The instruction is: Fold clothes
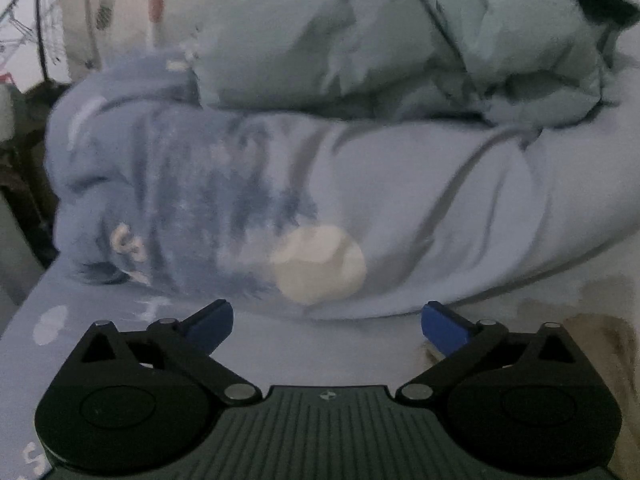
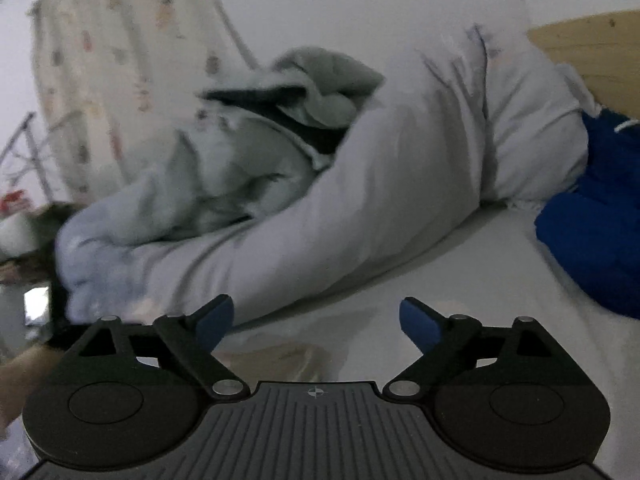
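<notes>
Both grippers [image 1: 327,326] [image 2: 316,322] gape, holding nothing.

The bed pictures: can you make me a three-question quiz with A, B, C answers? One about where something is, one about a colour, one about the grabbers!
1. Where does the green quilt lie?
A. on top of the pale blue duvet
B. under the bed sheet
C. between a gripper's fingers

2. What colour is the garment at the right edge of the right wrist view?
A. red
B. deep blue
C. yellow

3. How are the two grippers?
A. both shut on cloth
B. one open, one shut
C. both open, holding nothing

Answers:
1. A, the green folds sit piled above the pale blue roll in both views.
2. B, it shows strong blue against the bed sheet.
3. C, the left gripper and right gripper each show a wide gap between blue pads with nothing in it.
</notes>
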{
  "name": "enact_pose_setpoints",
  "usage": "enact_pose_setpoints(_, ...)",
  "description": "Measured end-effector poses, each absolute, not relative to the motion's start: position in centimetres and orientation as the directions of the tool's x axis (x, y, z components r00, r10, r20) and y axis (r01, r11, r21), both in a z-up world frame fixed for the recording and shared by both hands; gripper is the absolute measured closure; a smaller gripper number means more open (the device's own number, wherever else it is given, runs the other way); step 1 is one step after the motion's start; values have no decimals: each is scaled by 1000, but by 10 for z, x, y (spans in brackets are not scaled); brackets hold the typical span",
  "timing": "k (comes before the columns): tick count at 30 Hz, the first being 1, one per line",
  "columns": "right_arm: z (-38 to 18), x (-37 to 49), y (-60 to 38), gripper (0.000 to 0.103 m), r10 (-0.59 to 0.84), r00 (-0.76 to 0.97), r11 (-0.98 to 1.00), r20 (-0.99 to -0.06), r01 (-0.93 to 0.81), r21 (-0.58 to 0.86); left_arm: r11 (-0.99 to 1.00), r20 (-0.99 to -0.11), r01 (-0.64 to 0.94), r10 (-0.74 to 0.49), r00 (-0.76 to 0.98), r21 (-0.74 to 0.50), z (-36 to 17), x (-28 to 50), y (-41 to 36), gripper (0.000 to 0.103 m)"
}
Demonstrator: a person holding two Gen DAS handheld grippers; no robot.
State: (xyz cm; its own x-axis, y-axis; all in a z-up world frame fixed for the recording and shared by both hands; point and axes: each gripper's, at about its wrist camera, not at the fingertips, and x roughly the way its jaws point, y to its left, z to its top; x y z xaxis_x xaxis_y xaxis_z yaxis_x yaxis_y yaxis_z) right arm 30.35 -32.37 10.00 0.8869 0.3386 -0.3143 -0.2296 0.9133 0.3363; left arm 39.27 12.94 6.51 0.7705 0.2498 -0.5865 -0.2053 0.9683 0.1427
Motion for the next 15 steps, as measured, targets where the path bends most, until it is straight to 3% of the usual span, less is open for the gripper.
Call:
enact_pose_setpoints(6, 128, 173, -351, 10, 273, 943, 959, -188, -252, 127, 983, -475, -171, 183, 861, 70, 123, 318, 120, 0)
enact_pose_setpoints(12, 157, 50, -364, 10, 313, 940, 945, -134, -293, 148, 988, -373, -107, 140, 917, 108, 187, 195, 116, 0)
enact_pose_setpoints(15, 177, -11, -369, 10, 407, 908, 902, -103, -382, 200, 988, -330, -124, 147, 932, 91, 223, 136, 113, 0)
